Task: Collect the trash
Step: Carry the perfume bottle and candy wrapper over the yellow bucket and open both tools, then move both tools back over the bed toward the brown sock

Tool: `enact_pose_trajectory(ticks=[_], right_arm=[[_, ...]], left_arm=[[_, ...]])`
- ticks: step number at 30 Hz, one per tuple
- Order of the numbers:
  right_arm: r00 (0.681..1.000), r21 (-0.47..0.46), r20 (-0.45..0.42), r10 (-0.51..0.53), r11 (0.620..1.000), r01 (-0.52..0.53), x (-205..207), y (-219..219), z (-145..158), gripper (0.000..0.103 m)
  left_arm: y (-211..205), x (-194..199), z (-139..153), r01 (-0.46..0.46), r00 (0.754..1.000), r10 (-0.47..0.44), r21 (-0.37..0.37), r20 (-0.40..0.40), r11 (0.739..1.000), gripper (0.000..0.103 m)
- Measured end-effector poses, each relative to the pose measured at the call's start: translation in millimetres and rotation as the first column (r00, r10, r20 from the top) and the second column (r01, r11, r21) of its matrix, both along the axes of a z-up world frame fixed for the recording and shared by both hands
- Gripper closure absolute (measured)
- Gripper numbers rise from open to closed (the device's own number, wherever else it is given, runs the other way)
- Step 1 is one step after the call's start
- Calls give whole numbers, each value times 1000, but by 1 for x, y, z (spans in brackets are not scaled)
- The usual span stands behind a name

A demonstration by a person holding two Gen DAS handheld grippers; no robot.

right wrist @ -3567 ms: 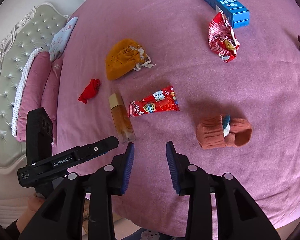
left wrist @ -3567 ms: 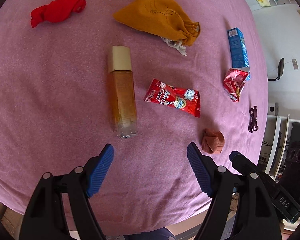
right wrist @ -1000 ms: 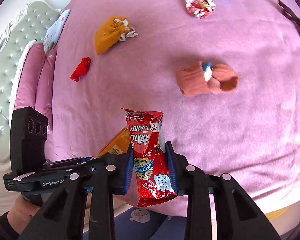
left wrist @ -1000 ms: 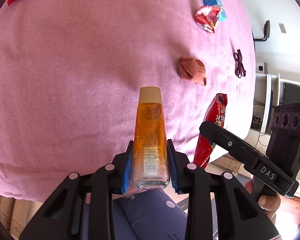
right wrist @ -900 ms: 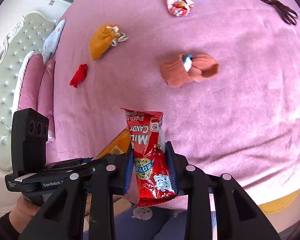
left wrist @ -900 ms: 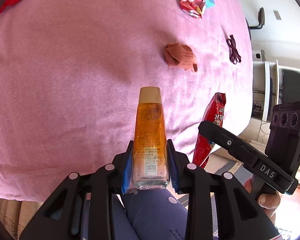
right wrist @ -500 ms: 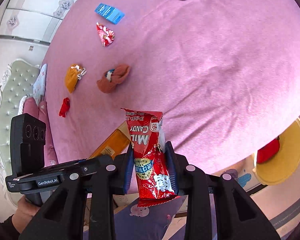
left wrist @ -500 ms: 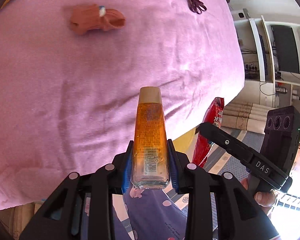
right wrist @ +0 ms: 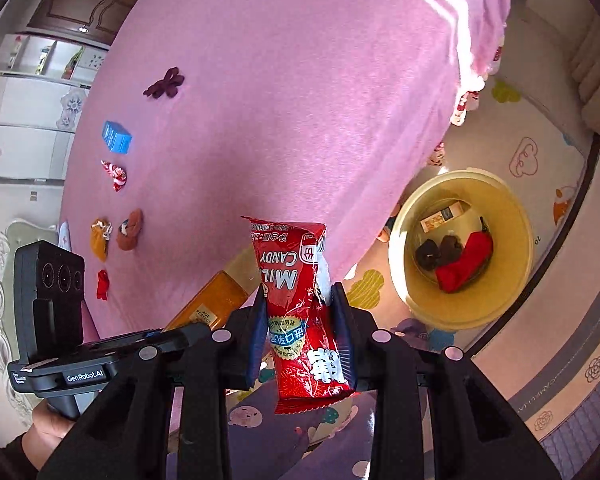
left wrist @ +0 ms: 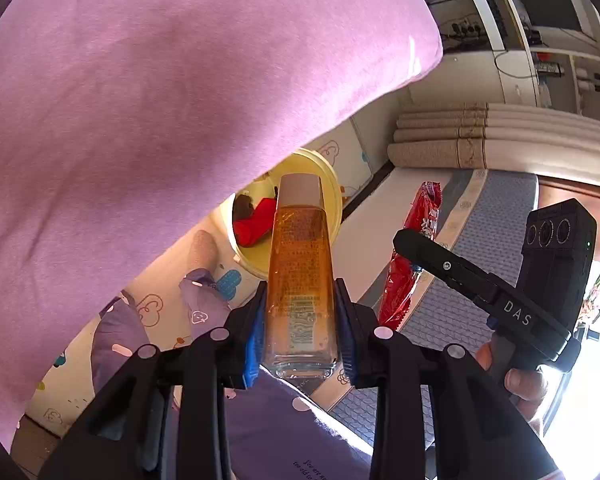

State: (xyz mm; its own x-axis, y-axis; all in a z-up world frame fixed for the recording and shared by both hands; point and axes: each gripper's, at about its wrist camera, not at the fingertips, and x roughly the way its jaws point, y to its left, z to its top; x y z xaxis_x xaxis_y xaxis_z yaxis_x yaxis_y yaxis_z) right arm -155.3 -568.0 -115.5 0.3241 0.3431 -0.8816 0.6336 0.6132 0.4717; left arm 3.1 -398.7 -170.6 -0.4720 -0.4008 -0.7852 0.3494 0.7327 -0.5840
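Amber liquid fills the bottle (left wrist: 300, 272) clamped between the blue pads of the left tongs (left wrist: 300, 332), its pale cap pointing away from the camera toward the yellow bin (left wrist: 332, 184) on the floor. The right tongs (right wrist: 300, 336) are clenched on the red candy wrapper (right wrist: 296, 300), which stands upright between the pads with its printing upside down. Both pieces of trash are held in the air off the near edge of the bed (right wrist: 300, 80), above the patterned floor mat (right wrist: 540, 168). The bin sits on the mat just beside the bed's corner; inside it lie a red cloth (right wrist: 464, 260), a small carton (right wrist: 444, 216) and two dark lumps (right wrist: 440, 252). Well back on the pink bedspread are a blue box (right wrist: 116, 137), a crumpled red wrapper (right wrist: 116, 174), a brown sock (right wrist: 130, 230), an orange pouch (right wrist: 99, 240), a red cloth scrap (right wrist: 103, 284) and a dark bow (right wrist: 165, 84).
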Motion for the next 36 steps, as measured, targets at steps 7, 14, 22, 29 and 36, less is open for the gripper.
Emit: enact_pose_trajectory(ticks=[7, 14, 22, 29, 36], right_arm=[[993, 5, -22, -120, 993, 120, -60, -57, -12, 73], [981, 29, -30, -193, 981, 193, -86, -87, -21, 69], [957, 40, -64, -282, 958, 285, -107, -107, -33, 56], [966, 44, -72, -249, 966, 253, -100, -100, -33, 56], [979, 40, -58, -196, 979, 199, -72, -84, -25, 56]], left_arm=[[-75, -46, -14, 122, 992, -122, -6, -24, 993, 71], [-118, -68, -22, 198, 980, -198, 3, -30, 980, 71], [-138, -77, -28, 242, 970, -241, 56, -13, 969, 33], [-139, -75, -23, 269, 962, -271, 68, 24, 961, 33], [-124, -58, -10, 229, 972, -232, 50, 44, 972, 33]])
